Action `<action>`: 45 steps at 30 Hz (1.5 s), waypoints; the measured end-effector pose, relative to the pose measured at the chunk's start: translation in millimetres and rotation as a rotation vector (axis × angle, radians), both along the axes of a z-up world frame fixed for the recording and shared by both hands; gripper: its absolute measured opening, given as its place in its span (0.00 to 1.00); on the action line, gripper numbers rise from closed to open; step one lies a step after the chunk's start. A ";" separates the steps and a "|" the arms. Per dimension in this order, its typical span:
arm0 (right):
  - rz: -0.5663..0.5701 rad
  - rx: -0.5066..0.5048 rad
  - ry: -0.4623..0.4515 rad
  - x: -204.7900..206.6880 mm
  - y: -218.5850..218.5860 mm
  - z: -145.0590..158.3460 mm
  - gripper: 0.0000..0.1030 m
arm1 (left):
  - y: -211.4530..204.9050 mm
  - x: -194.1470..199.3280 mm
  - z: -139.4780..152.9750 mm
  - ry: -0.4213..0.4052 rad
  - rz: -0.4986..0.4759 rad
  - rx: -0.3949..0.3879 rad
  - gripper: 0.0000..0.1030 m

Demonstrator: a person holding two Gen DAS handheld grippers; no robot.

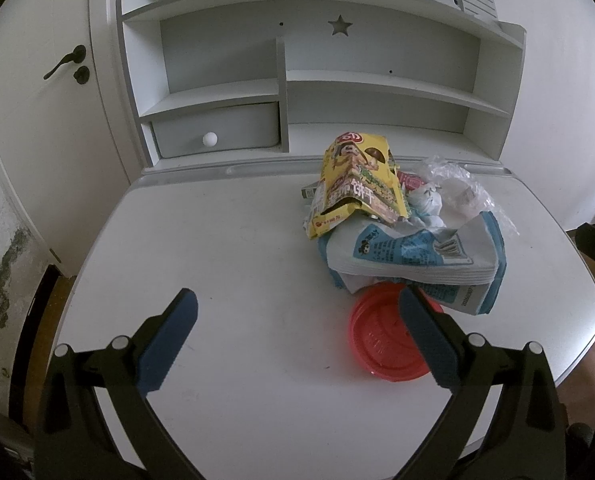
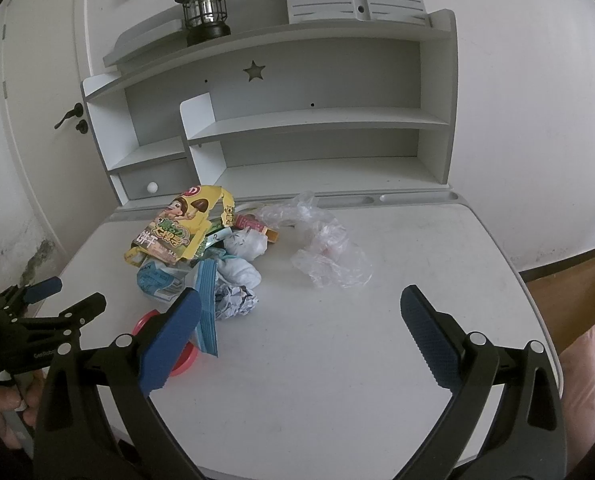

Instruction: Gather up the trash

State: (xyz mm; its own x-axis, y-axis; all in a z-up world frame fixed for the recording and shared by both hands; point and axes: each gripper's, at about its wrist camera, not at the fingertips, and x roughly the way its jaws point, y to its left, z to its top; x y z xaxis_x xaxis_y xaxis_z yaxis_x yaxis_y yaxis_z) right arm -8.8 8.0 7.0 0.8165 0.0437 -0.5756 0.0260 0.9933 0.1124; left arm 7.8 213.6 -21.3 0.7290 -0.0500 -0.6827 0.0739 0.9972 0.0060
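Observation:
A pile of trash lies on the white desk: a yellow snack bag, a blue-and-white wrapper, a red plastic lid, crumpled clear plastic and a balled tissue. My left gripper is open and empty, low over the desk, its right finger over the lid's edge. In the right wrist view the yellow snack bag, clear plastic, crumpled paper and red lid lie ahead and left of my open, empty right gripper. The left gripper shows there at far left.
A white shelf unit with a small drawer stands at the desk's back; a black lantern sits on top. A door with a dark handle is at left. The desk's rounded front edge is near. A hand holds the left tool.

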 end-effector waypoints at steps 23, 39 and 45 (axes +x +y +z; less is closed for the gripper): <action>0.034 0.011 0.059 14.4 -14.7 -15.6 0.94 | -20.9 129.7 5.7 0.199 -0.141 -0.092 0.94; 0.080 0.044 0.242 118.5 -38.7 -45.2 0.94 | -13.8 122.2 16.4 0.133 -0.183 -0.143 0.13; 0.093 0.076 0.365 166.2 -38.6 -66.1 0.76 | -8.1 115.9 23.8 0.114 -0.195 -0.127 0.04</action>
